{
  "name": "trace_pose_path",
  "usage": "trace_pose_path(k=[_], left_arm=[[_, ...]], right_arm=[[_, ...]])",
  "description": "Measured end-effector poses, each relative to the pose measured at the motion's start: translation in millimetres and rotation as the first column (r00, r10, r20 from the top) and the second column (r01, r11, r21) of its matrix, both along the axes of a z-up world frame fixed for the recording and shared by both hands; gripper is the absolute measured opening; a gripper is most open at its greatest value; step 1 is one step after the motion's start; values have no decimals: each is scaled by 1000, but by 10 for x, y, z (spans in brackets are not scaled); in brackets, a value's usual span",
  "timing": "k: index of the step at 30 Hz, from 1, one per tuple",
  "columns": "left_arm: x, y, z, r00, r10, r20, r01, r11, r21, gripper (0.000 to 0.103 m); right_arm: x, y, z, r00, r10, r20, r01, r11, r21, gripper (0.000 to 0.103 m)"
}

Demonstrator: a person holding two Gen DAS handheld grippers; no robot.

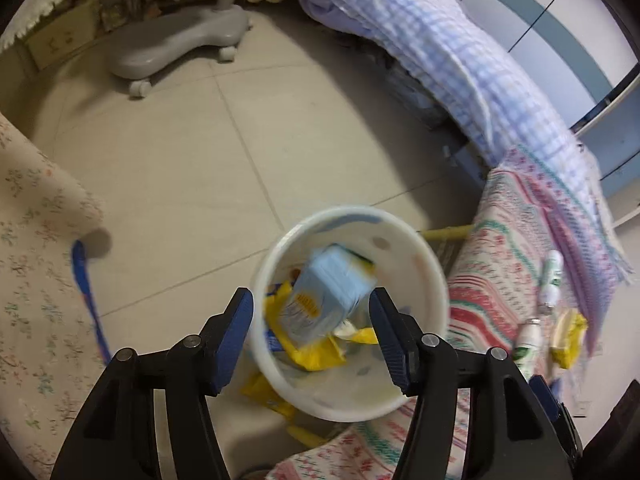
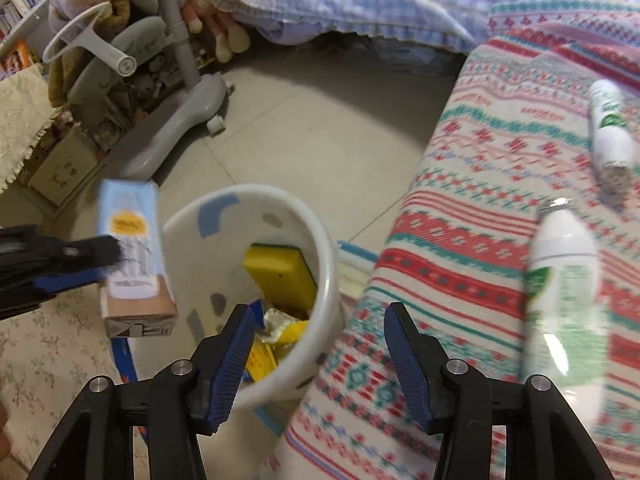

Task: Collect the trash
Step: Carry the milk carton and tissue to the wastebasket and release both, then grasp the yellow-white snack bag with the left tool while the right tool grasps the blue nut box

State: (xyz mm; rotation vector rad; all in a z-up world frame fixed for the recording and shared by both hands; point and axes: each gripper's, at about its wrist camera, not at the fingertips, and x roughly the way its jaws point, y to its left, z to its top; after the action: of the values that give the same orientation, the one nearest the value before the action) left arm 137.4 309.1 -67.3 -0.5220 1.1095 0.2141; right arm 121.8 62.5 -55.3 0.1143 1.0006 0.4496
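A white bin [image 1: 276, 376] stands on the floor beside a striped blanket [image 2: 480, 184]. My left gripper [image 1: 310, 300] is open above it. A light blue carton [image 1: 328, 292] sits tilted between its fingers over the bin's mouth, with a gap to the left pad. In the right wrist view the carton [image 2: 132, 248] is next to the left gripper [image 2: 96, 260]. My right gripper [image 2: 319, 312] is open and empty over the bin's rim [image 2: 332, 264]. Inside lie a yellow sponge [image 2: 280, 276] and yellow wrappers [image 1: 316, 356]. Two white bottles [image 2: 564, 292] [image 2: 612, 132] and a yellow wrapper [image 1: 568, 336] lie on the blanket.
A grey chair base on casters [image 1: 176, 48] stands across the tiled floor. Checked purple bedding [image 1: 440, 48] hangs behind the blanket. A floral cloth [image 1: 32, 280] with a blue strap [image 1: 88, 300] is at the left. A yellow wrapper [image 1: 264, 396] lies on the floor by the bin.
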Motion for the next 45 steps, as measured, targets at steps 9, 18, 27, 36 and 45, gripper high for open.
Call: trace_pose_path(k=[9, 18, 27, 36, 45], left_arm=[[44, -277, 127, 997, -58, 41, 58, 998, -14, 63], [80, -836, 388, 981, -162, 105, 161, 987, 21, 63], [158, -1538, 545, 952, -280, 127, 277, 960, 36, 63], [225, -2392, 644, 901, -410, 143, 407, 912, 52, 63], [310, -3220, 598, 844, -524, 117, 511, 851, 120, 63]], right_arm=[[-301, -801, 673, 995, -18, 102, 19, 1000, -14, 61], [-461, -2173, 898, 948, -288, 135, 291, 957, -1, 70], [-350, -2742, 726, 923, -367, 116, 383, 907, -178, 70], [-254, -2795, 222, 965, -261, -32, 243, 932, -271, 70], [-490, -2174, -124, 996, 69, -55, -88, 844, -529, 70]])
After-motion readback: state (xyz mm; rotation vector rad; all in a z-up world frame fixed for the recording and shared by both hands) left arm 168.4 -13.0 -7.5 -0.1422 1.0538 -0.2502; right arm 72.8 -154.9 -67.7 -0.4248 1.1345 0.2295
